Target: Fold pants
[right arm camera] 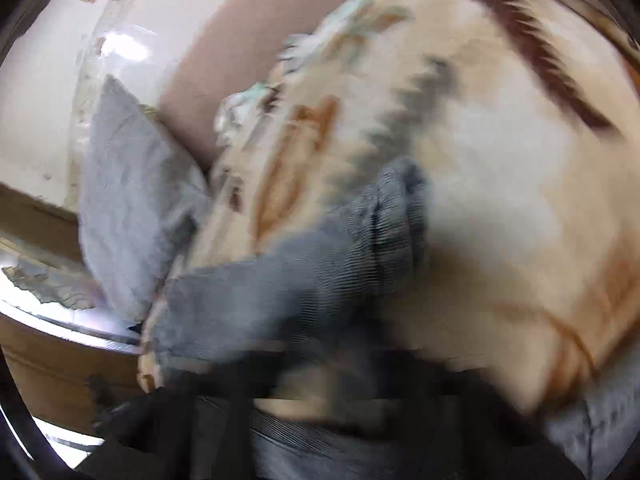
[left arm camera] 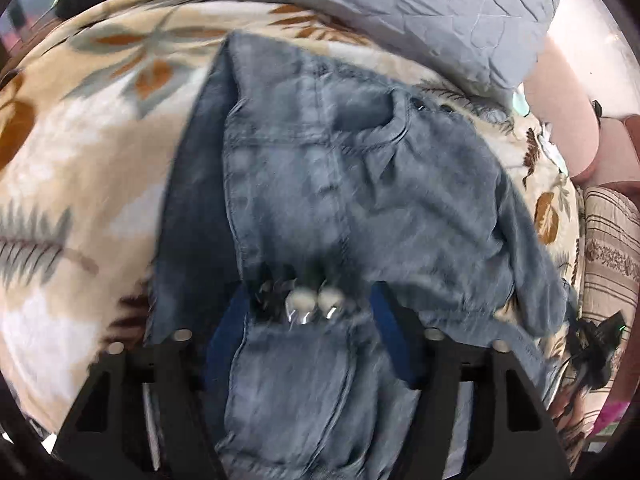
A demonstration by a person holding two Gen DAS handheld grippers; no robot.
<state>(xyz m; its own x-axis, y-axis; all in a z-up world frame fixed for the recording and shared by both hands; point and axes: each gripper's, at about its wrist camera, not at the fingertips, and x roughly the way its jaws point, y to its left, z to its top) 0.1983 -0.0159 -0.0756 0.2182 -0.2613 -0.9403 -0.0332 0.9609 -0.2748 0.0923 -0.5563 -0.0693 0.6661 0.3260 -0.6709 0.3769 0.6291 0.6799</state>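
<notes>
The one pair of blue pants lies bunched on the flowery bed, so the folding looks barely begun; the left gripper is pinched tight on the cloth; the right gripper is too blurry to tell; one grey pillow sits behind.

Faded blue-grey pants on cream leaf-patterned blanket.

Bed blanket, cream with leaf print, fills left view. Grey pillow across top. Glossy pale floor upper left of right view, glare patch.
</notes>
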